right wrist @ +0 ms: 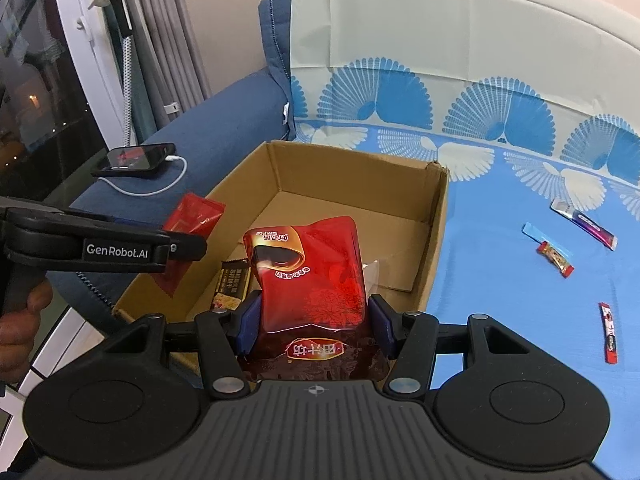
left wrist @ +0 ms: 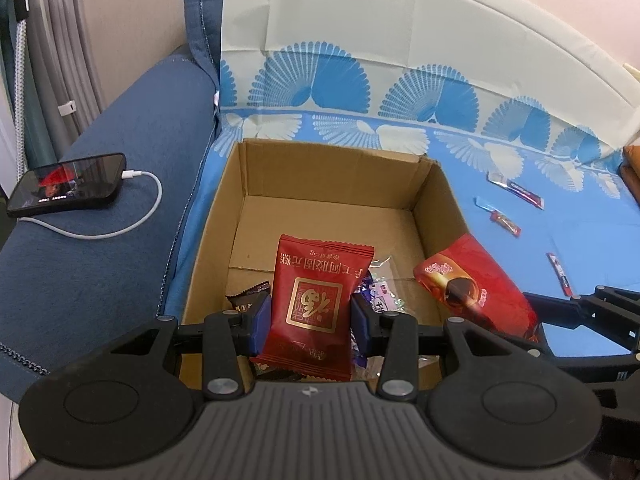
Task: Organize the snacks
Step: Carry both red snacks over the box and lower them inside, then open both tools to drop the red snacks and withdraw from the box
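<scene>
Left hand-held gripper (left wrist: 312, 320) has its blue pads clamped on a dark red snack packet (left wrist: 316, 304) with gold lettering, holding it upright above the near end of the cardboard box (left wrist: 340, 168). Right hand-held gripper (right wrist: 312, 324) is squeezed onto a bigger glossy red pouch (right wrist: 312, 272), also held over the box, towards its right wall in the left wrist view.

Largest thing in sight is the sofa (left wrist: 120, 140), dark blue, its seat covered by a blue-and-white fan-print cloth (left wrist: 560, 220). On that cloth sits the open box, flaps up. Down on the box floor lie a dark brown bar wrapper (right wrist: 232, 284) and a clear crinkly wrapper (left wrist: 384, 280) (the rest under the packets is hidden).

Out on the cloth to the right of the box, well apart from it, four loose snacks: a purple-and-red stick (right wrist: 588, 226), a blue-ended strip (right wrist: 538, 234) touching a small red candy (right wrist: 556, 258), and a red stick (right wrist: 609, 332) nearest the camera.

On the sofa arm at left, a phone (left wrist: 68, 188), screen lit, with a white charging cable (left wrist: 132, 216) plugged in.
</scene>
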`<state>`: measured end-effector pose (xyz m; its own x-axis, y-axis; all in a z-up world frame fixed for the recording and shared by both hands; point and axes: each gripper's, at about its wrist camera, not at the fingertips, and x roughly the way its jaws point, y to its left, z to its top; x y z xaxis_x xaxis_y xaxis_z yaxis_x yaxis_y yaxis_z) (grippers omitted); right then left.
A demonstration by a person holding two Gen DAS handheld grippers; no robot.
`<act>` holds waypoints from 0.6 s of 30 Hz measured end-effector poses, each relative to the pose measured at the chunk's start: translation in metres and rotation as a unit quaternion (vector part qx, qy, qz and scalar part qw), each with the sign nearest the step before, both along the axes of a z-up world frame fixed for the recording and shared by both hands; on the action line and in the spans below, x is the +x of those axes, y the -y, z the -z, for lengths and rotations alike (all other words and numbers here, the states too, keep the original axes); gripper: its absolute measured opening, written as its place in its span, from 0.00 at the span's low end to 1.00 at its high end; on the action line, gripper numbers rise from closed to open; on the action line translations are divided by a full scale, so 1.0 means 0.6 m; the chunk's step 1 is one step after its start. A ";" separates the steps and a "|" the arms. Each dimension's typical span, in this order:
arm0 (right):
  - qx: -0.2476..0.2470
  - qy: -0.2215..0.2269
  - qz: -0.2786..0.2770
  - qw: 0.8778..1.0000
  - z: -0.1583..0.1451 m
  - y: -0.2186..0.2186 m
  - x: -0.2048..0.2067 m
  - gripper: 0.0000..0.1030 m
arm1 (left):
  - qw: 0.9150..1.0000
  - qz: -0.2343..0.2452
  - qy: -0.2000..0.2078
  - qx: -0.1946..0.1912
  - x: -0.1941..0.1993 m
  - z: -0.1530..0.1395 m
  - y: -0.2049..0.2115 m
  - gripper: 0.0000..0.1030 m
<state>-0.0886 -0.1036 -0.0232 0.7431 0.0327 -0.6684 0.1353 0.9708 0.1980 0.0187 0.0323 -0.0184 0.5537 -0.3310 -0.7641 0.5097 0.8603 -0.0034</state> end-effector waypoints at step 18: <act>0.007 -0.018 0.007 1.000 0.053 0.022 0.083 0.57 | 0.999 -0.010 -0.027 0.021 0.083 0.054 0.031 0.45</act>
<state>-0.0390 -0.1171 -0.0549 0.7189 0.0316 -0.6944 0.1564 0.9660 0.2058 0.0687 0.0138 -0.0510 0.5171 -0.2882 -0.8059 0.4928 0.8701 0.0050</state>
